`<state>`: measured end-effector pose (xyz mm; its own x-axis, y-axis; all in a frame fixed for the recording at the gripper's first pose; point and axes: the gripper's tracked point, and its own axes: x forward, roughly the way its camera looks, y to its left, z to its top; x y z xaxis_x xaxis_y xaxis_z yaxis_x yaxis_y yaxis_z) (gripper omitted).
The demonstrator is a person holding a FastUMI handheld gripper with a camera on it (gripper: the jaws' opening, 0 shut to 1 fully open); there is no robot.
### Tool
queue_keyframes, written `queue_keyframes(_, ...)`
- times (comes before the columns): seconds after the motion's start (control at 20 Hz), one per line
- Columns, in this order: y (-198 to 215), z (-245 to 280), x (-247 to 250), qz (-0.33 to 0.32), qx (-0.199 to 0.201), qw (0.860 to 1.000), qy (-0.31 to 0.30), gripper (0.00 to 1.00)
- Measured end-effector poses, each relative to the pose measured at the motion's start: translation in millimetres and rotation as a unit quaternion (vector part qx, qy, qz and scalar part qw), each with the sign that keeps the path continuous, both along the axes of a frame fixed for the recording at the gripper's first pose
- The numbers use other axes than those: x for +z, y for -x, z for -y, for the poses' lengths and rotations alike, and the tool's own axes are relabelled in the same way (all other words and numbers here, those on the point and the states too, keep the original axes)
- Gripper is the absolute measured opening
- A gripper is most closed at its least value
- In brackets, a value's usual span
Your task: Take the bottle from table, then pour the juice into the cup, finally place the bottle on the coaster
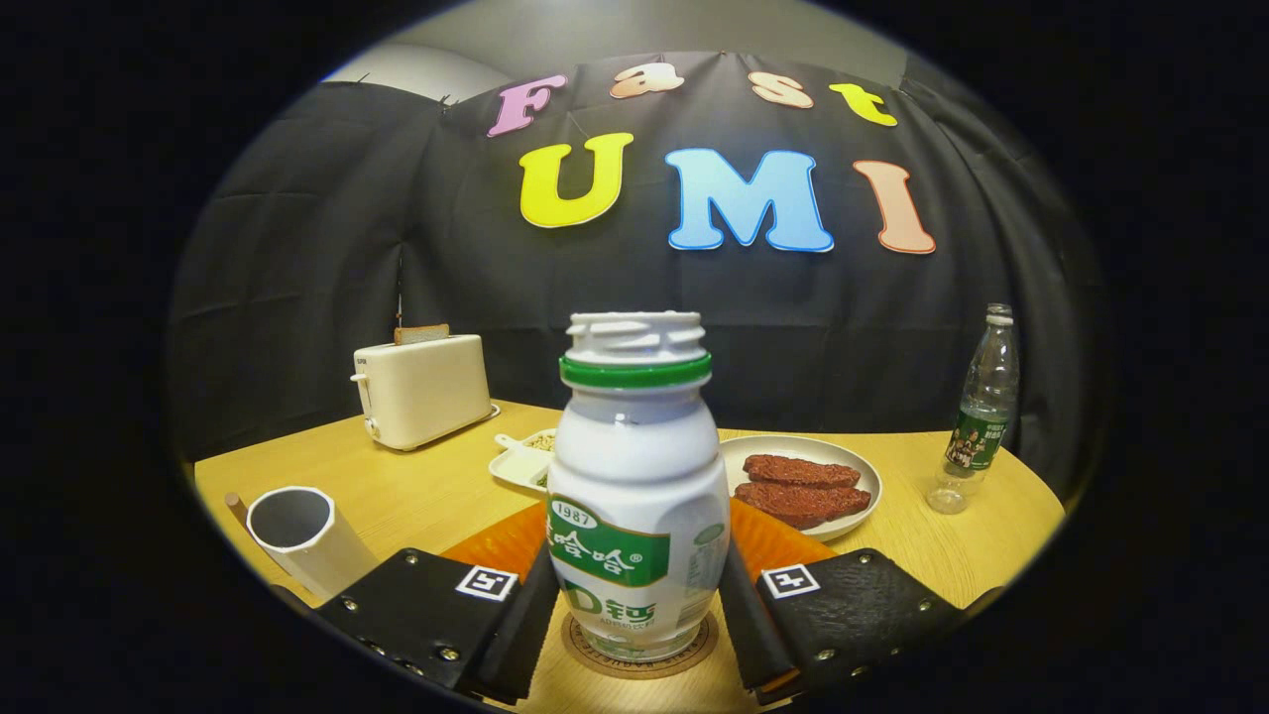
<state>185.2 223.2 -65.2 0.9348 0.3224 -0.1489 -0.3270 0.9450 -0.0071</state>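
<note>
Between the two fingers of the gripper [637, 605], the white bottle [637, 496] is seen standing upright on the round coaster [595, 654]. Its cap is off. Both fingers sit right beside the bottle's sides, but whether it is squeezed cannot be told. Off to the left, the white cup [302, 535] is found on the wooden table [416, 486].

Bottle [637, 496] on coaster [595, 650], hemmed between claw [637, 610] fingers.

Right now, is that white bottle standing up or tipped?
Upright: the white bottle stands on the round coaster, cap off, between the tool's fingers.
</note>
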Motion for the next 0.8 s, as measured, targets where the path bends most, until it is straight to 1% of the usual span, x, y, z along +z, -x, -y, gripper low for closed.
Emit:
queue_keyframes(0.05, 0.5, -1.8, 1.4, 0.001, 0.003, 1.000, -0.007, 0.76)
queue_keyframes(0.1, -1.0, 0.8, 2.3, 0.002, -0.003, 1.000, -0.010, 0.80)
queue_keyframes(0.15, -2.2, 3.0, 5.1, 0.006, -0.008, 1.000, -0.009, 0.87)
queue_keyframes(0.2, -2.1, 3.5, 5.7, 0.010, -0.012, 1.000, -0.005, 0.99)
queue_keyframes(0.45, 8.6, 8.9, 19.0, 0.014, -0.019, 1.000, -0.001, 0.99)
queue_keyframes(0.8, 39.2, 21.7, 52.6, 0.025, -0.044, 0.999, 0.005, 0.99)
